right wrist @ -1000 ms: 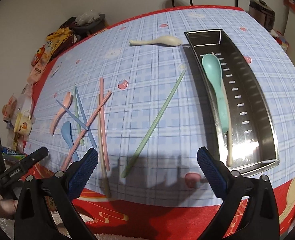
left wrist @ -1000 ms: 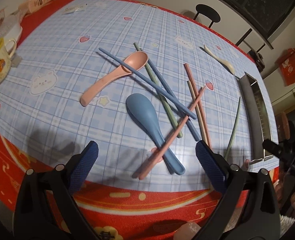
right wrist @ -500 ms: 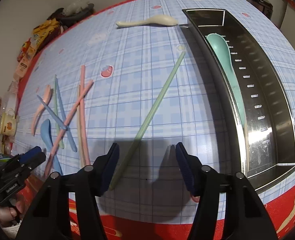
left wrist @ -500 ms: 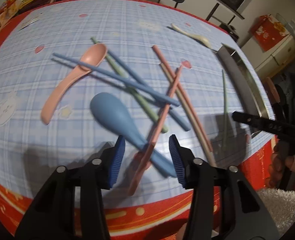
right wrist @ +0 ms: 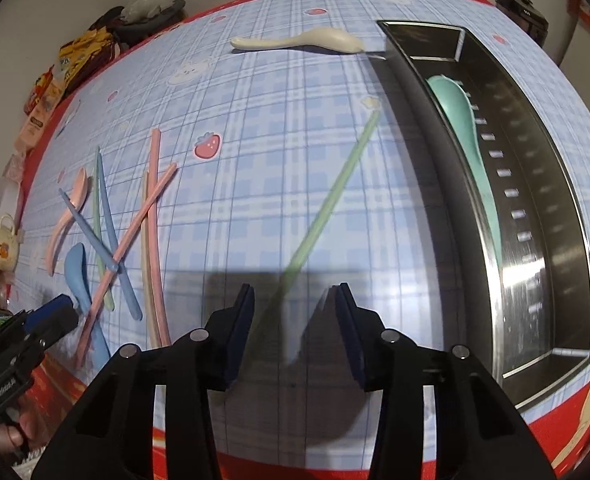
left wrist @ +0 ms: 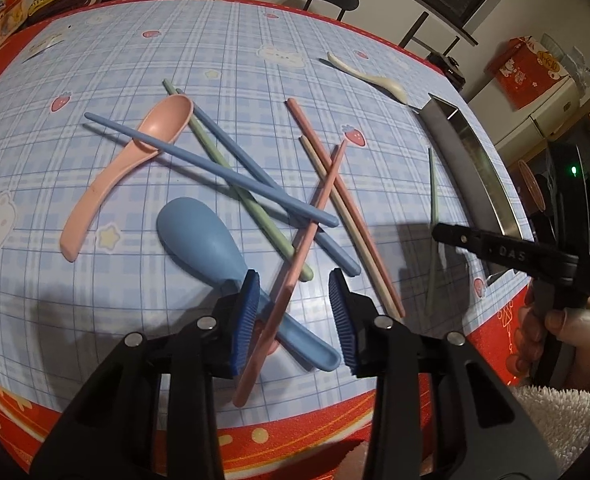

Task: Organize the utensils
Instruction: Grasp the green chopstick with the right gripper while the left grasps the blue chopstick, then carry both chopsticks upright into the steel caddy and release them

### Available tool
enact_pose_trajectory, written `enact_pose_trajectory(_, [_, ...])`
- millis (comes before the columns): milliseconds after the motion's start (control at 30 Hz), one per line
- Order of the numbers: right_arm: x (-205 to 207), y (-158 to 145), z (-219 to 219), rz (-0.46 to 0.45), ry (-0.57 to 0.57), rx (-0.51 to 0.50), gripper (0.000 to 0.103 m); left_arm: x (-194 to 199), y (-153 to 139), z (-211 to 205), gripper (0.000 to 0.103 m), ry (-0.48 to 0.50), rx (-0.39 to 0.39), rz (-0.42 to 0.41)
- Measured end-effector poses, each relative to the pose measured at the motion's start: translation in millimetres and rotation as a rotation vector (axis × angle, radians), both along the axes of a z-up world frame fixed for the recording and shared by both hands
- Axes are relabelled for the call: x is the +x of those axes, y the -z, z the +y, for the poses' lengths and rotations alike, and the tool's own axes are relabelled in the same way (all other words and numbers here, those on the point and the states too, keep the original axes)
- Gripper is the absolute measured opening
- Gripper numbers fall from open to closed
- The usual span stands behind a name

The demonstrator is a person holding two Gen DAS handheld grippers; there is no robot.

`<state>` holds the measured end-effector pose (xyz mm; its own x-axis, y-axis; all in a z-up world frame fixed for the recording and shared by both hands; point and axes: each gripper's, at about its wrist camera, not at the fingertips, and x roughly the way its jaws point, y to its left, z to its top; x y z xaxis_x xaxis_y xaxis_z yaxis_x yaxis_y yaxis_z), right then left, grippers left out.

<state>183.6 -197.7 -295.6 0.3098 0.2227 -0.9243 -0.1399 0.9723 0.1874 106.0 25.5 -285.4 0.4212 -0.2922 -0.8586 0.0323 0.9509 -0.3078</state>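
My left gripper (left wrist: pixel 295 312) has been closing around the pink plastic chopstick (left wrist: pixel 295 256) near the table's front edge. My right gripper (right wrist: pixel 293 328) has been closing around the pale green chopstick (right wrist: pixel 327 200); neither is pinched yet. Next, I think: clamp, lift, carry to the steel tray (right wrist: pixel 567 264).

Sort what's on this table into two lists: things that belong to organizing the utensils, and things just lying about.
Job:
blue spoon
pink spoon
cream spoon
teal spoon
crossed chopsticks
green chopstick
steel tray

Lying about:
yellow mug
snack packets
red box
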Motion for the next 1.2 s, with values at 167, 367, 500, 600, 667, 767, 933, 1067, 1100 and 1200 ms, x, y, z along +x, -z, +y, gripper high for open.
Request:
enact_pose_trajectory(167, [1, 0, 16, -0.045, -0.062, -0.126, 0.036, -5, 2, 5, 0.038, -0.021, -0.012, 0.009])
enact_pose_trajectory(367, [-4, -1, 11, -0.055, -0.074, -0.133, 0.009, -1, 1, 25, 0.038, -0.12, -0.126, 0.04])
enact_pose_trajectory(500, [-7, 0, 10, -0.061, -0.088, -0.131, 0.007, 15, 4, 50, 0.038, -0.263, -0.265, 0.08])
enact_pose_trajectory(600, [-8, 0, 10, -0.068, -0.097, -0.13, 0.007, 32, 3, 64, 0.034, -0.359, -0.344, 0.09])
enact_pose_trajectory(667, [-10, 0, 10, -0.073, -0.101, -0.131, 0.007, 43, 2, 68, 0.033, -0.403, -0.371, 0.092])
enact_pose_trajectory(767, [-10, 0, 9, -0.077, -0.106, -0.127, 0.007, 59, 1, 66, 0.027, -0.427, -0.326, 0.1])
enact_pose_trajectory(933, [-12, 0, 8, -0.085, -0.114, -0.119, 0.007, 69, 11, 69, 0.026, -0.498, -0.298, 0.149])
enact_pose_trajectory(1067, [-12, 0, 8, -0.092, -0.116, -0.115, 0.007, 73, 17, 72, 0.026, -0.534, -0.292, 0.169])
enact_pose_trajectory(1100, [-12, 0, 7, -0.093, -0.116, -0.114, 0.007, 74, 18, 72, 0.026, -0.54, -0.286, 0.177])
enact_pose_trajectory(1200, [-12, 0, 6, -0.093, -0.115, -0.106, 0.007, 78, 21, 70, 0.026, -0.555, -0.258, 0.2])
